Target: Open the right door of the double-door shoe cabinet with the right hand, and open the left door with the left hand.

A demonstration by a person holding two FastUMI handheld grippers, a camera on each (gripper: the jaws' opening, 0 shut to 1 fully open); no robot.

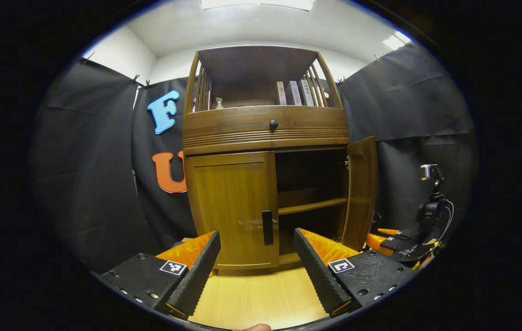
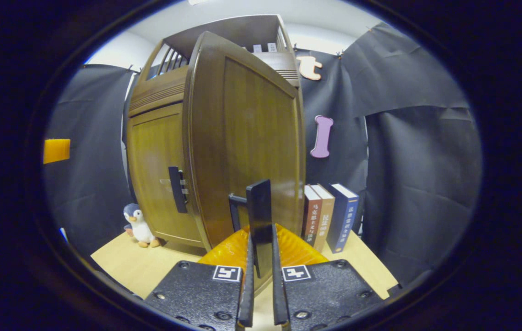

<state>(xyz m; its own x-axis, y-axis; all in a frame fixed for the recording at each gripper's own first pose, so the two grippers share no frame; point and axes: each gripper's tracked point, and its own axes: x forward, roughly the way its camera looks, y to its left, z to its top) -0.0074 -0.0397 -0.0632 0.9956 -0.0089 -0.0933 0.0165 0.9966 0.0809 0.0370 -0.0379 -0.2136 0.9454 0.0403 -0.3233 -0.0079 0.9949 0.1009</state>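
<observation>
In the left gripper view the cabinet (image 1: 265, 151) stands at the centre of the frame on the tabletop (image 1: 261, 299). Its left door (image 1: 231, 207) is closed, with a dark handle (image 1: 267, 227) on its right edge. The right door (image 1: 361, 191) is swung open at centre right, showing a shelf (image 1: 311, 206) inside. Above the doors sits a drawer with a round knob (image 1: 273, 124), and books (image 1: 294, 93) stand in the open top. The left gripper (image 1: 256, 264) is at the bottom of the frame with its fingers spread wide, holding nothing, short of the left door. The right gripper (image 1: 403, 243) shows at lower right, beside the open door.

In the right gripper view the right door (image 2: 247, 151) fills the centre, edge-on and open. The right gripper (image 2: 261, 271) at bottom centre is narrowed onto that door's handle (image 2: 258, 220), both fingers pressing it. The left door (image 2: 159, 179) is closed at centre left. A toy penguin (image 2: 137, 225) stands at lower left, and three books (image 2: 329, 216) stand upright at lower right of the door
</observation>
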